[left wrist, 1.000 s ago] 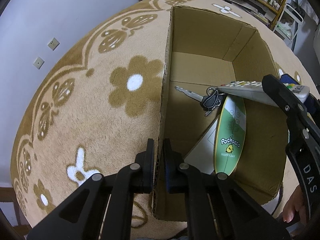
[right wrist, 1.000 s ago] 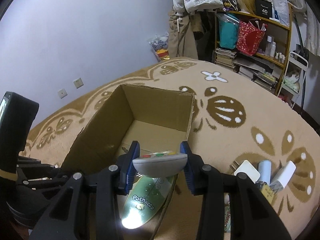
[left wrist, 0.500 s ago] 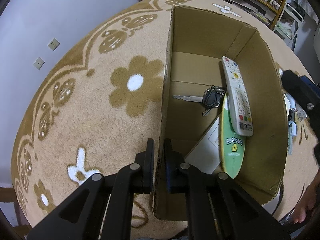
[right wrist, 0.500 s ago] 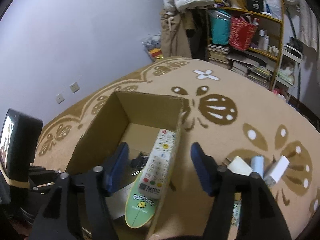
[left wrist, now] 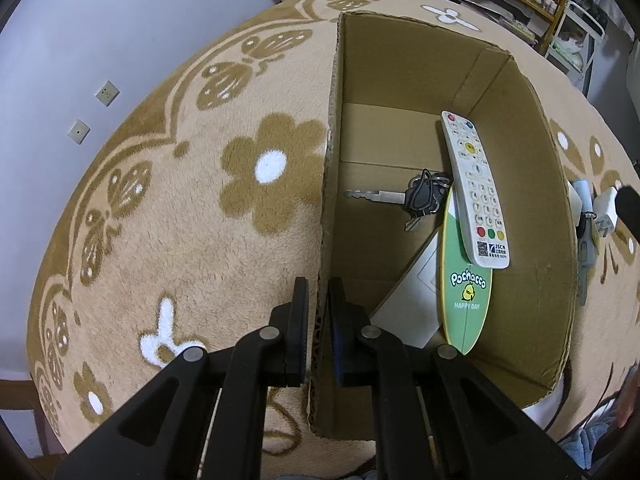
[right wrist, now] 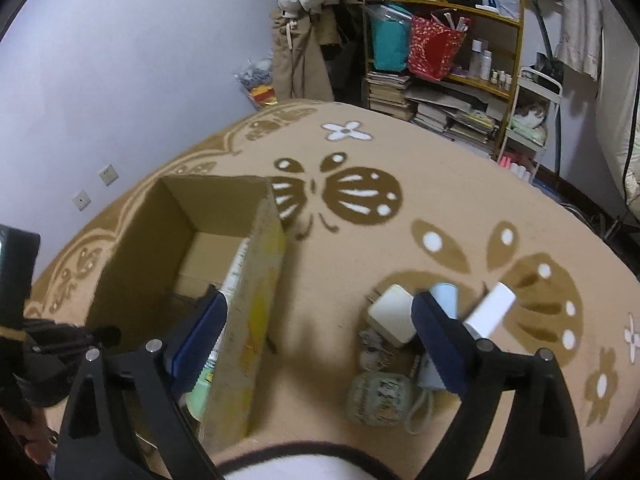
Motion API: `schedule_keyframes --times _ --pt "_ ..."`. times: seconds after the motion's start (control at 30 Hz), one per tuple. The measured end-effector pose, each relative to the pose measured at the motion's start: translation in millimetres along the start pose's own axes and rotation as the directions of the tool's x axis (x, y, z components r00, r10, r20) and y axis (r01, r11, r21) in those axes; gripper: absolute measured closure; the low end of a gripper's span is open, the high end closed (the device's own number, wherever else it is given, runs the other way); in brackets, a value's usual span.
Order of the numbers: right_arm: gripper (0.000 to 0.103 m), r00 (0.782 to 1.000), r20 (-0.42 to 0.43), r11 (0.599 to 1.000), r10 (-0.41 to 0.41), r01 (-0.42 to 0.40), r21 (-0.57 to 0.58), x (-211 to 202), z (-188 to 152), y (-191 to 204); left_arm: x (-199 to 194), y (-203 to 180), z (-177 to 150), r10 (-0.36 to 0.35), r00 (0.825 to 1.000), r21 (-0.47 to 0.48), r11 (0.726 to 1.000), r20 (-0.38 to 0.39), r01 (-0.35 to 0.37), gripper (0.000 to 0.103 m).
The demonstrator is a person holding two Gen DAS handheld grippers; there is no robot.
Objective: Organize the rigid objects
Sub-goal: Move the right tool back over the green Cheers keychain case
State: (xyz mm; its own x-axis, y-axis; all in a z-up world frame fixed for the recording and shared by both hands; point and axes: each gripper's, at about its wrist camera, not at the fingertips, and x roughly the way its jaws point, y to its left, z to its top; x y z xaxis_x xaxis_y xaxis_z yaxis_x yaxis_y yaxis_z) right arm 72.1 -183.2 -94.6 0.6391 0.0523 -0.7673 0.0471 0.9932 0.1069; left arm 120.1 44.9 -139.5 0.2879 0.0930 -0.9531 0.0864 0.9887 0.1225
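Remote control (left wrist: 476, 192): slim white plastic bar inside the cardboard box (left wrist: 516, 128), long axis running away from the left wrist camera, lower end resting on a green oval card (left wrist: 464, 300) beside metal keys (left wrist: 416, 198). Left gripper (left wrist: 318, 320) jaws clenched on the box wall.

Right wrist view: right gripper (right wrist: 320, 340) jaws released, just opened wide, nothing between the pads, straddling the box's near wall and plush patterned carpet (right wrist: 440, 200); small white rigid items (right wrist: 394, 316) lie there.

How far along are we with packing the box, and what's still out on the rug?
Done: the white remote control, black key bunch and green oval card lie in the brown cardboard box. In hand: the left hand-held gripper clamps the box wall; the right hand-held gripper, jaws just opened, holds nothing. Left: the white square charger, pale blue tube and other small items on the rug.
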Motion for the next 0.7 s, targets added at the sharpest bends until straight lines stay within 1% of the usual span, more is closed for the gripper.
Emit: schedule_keyframes --times 0.2,0.33,0.47,0.57,0.63,0.7 --pt "0.005 0.999 -0.054 0.999 -0.003 0.004 0.032 3.2 -15.8 -20.3 -0.6 -0.2 0.6 -0.001 1.000 -0.003 1.000 0.000 0.001 0.093" --pt "0.005 0.995 -0.101 0.999 0.014 -0.009 0.051 6.4 -26.1 -32.7 -0.4 -0.3 0.5 0.000 1.000 -0.002 1.000 0.000 0.000 0.092" --pt "0.005 0.983 -0.181 0.986 0.040 -0.010 0.164 18.2 -43.3 -56.0 -1.0 -1.7 0.2 0.009 1.000 0.004 1.000 0.002 -0.009 0.092" --pt "0.009 0.979 -0.198 0.983 0.042 -0.006 0.183 23.4 -52.0 -64.0 -1.5 -0.1 0.1 0.001 1.000 -0.008 1.000 0.002 -0.001 0.092" --pt "0.017 0.976 -0.208 0.980 0.063 -0.020 0.200 27.3 -55.1 -67.6 -1.5 0.2 0.2 -0.001 1.000 -0.010 1.000 0.002 0.001 0.092" --pt "0.023 0.973 -0.214 0.974 0.087 -0.038 0.223 31.3 -57.4 -70.1 -1.5 -0.6 0.0 0.004 1.000 -0.005 1.000 0.003 -0.004 0.092"
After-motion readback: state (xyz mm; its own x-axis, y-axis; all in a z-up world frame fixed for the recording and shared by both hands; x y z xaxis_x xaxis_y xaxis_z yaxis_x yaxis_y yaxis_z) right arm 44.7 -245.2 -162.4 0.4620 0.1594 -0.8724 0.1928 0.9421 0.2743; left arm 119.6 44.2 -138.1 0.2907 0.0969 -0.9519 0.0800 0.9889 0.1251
